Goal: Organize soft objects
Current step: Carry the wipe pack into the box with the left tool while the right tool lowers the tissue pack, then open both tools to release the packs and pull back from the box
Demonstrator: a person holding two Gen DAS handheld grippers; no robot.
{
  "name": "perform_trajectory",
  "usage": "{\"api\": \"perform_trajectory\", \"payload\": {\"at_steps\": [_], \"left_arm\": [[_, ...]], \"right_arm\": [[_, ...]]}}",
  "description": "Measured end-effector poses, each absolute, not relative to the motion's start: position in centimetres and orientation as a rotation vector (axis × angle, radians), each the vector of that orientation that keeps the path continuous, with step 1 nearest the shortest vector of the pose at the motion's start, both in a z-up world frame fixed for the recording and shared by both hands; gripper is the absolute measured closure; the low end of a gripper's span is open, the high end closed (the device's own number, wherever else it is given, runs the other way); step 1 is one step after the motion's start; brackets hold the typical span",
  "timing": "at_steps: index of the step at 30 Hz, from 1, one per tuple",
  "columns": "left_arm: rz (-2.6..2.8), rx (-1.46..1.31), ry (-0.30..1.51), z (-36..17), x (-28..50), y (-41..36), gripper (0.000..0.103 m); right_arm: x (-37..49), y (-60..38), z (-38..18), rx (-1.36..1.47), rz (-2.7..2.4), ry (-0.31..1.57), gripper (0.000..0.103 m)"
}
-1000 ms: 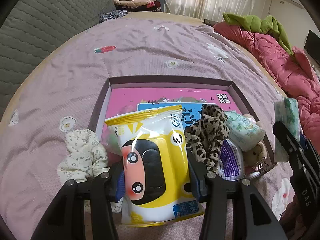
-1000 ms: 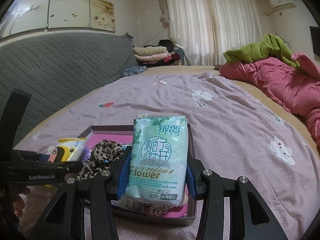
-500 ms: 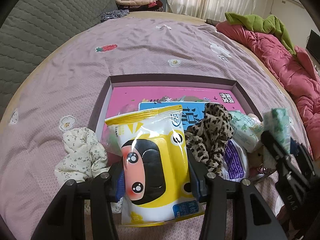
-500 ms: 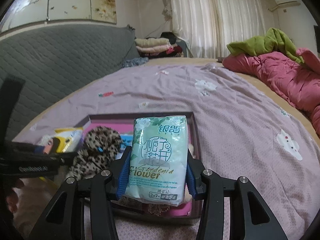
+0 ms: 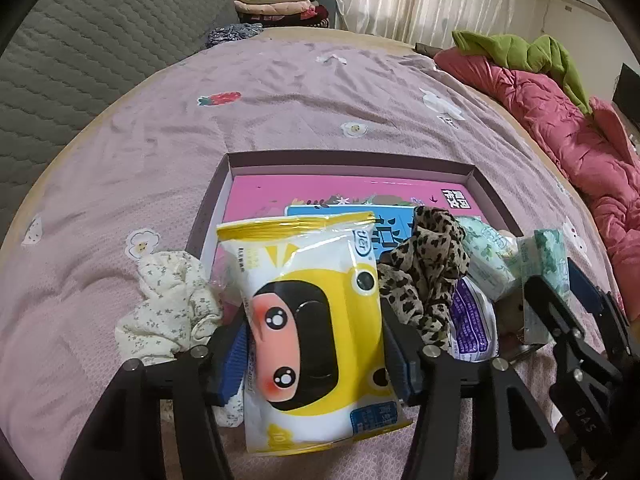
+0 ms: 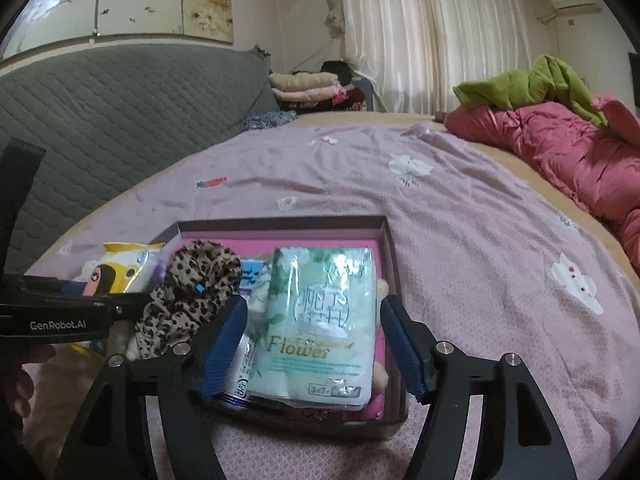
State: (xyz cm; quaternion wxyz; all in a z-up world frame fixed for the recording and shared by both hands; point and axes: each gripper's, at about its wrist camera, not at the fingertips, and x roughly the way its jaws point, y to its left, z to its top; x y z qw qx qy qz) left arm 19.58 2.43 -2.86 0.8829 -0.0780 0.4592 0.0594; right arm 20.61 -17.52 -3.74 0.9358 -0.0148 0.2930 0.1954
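A yellow wet-wipe pack (image 5: 316, 332) with a cartoon face stands between the fingers of my left gripper (image 5: 314, 344), at the near rim of the dark purple box (image 5: 348, 158). Those jaws are opening and the pads look just clear of the pack. My right gripper (image 6: 316, 320) is also opening. The green tissue pack (image 6: 320, 320) lies loose between its pads, resting on other packs inside the box (image 6: 280, 222). A leopard-print cloth (image 5: 428, 272) sits in the box between the two packs. A white floral cloth (image 5: 168, 304) lies on the bed left of the box.
The box holds a pink book (image 5: 320, 192), a purple-white pack (image 5: 472, 320) and another green pack (image 5: 486, 260). A pink quilt (image 5: 560, 128) and green blanket (image 5: 520, 48) lie at the right. The grey headboard (image 5: 80, 60) is left, folded clothes (image 5: 272, 0) beyond.
My right gripper's jaws have spread and let go of the green tissue pack, which now rests in the box. The left jaws have widened slightly around the yellow pack.
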Motion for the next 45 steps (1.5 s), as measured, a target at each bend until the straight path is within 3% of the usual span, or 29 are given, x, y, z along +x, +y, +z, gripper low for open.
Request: {"api": "perform_trajectory", "payload": {"at_steps": [21,31,45], "left_arm": [[0.137,-0.200,0.864,-0.4,18.4,4.4,0.041],[0.156,-0.178,0.827,2.3,13.2,4.1,0.040],[0.105,-0.126,0.867,1.5,5.5,0.7,0.040]], "right_arm": [[14.2,-18.4,0.3,-0.059,0.363,0.546,0.032],[12.0,-17.5,0.7,-0.049,0.362,0.600,0.032],[7.4,-16.9,1.0,-0.076,0.284,0.683,0.032]]}}
